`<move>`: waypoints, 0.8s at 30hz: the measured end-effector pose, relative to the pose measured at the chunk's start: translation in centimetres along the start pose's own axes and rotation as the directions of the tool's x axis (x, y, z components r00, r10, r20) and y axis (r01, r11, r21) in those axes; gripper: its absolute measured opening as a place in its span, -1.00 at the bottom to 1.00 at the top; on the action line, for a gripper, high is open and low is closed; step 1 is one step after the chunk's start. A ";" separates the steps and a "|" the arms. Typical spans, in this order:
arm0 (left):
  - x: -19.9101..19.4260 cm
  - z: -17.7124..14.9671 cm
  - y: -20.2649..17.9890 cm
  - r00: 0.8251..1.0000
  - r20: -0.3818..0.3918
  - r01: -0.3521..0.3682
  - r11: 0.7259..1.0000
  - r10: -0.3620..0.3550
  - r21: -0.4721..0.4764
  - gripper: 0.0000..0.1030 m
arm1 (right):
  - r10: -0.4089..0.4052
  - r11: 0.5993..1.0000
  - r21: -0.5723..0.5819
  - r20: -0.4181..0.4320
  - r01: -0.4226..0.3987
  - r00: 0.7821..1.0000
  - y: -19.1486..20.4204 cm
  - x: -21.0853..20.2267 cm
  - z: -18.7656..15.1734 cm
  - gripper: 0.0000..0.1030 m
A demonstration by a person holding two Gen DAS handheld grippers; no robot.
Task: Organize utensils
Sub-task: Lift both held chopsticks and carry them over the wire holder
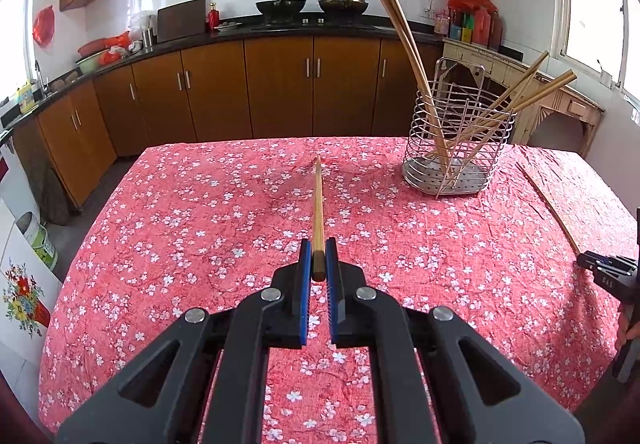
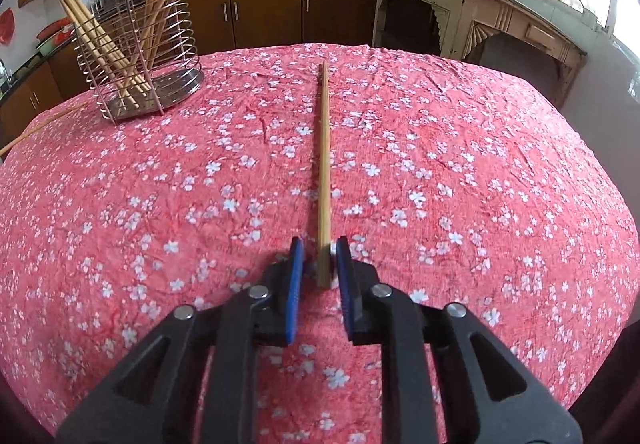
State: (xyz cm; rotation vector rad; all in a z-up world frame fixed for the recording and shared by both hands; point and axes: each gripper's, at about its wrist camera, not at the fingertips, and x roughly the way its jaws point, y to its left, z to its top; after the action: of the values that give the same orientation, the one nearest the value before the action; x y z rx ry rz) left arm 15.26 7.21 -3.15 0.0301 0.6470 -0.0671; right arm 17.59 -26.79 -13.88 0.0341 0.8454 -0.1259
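Observation:
My left gripper (image 1: 319, 258) is shut on the near end of a wooden chopstick (image 1: 318, 212) that points forward over the table. A wire utensil holder (image 1: 456, 140) with several chopsticks stands at the far right of that view. My right gripper (image 2: 320, 258) has its jaws partly open around the near end of another chopstick (image 2: 324, 172), which lies on the red flowered cloth; only the right pad seems to touch it. The holder (image 2: 144, 72) stands at the far left in the right wrist view. The right gripper also shows at the right edge of the left wrist view (image 1: 600, 264), by its chopstick (image 1: 548, 200).
The table is covered by a red floral tablecloth (image 1: 200, 224). Brown kitchen cabinets (image 1: 280, 84) and a counter with woks stand behind. A cream wooden side table (image 2: 480, 24) is beyond the far right edge. The left chopstick's tip shows at the left edge (image 2: 40, 128).

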 end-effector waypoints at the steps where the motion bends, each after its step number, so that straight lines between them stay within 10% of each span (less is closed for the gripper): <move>1: 0.0 0.0 0.0 1.000 0.001 0.001 1.000 -0.001 -0.001 -0.87 | 0.003 1.000 -0.006 0.001 -0.003 1.000 0.1 -0.1 -0.1 -0.85; 11: -1.7 0.8 0.4 0.998 0.055 -0.002 1.000 0.003 -0.016 -0.87 | -0.008 0.999 0.039 0.153 0.002 0.988 -1.3 -4.9 1.6 -0.85; 24: -4.2 4.8 0.8 0.981 0.192 -0.018 0.998 0.029 -0.061 -0.87 | 0.007 0.998 0.052 0.479 -0.036 0.878 -2.4 -14.3 10.0 -0.85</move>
State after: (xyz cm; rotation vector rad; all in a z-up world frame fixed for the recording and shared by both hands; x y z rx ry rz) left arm 14.88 8.00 3.25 -0.0250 0.4545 -0.0276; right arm 15.36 -28.57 3.47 0.0649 0.3424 -0.1315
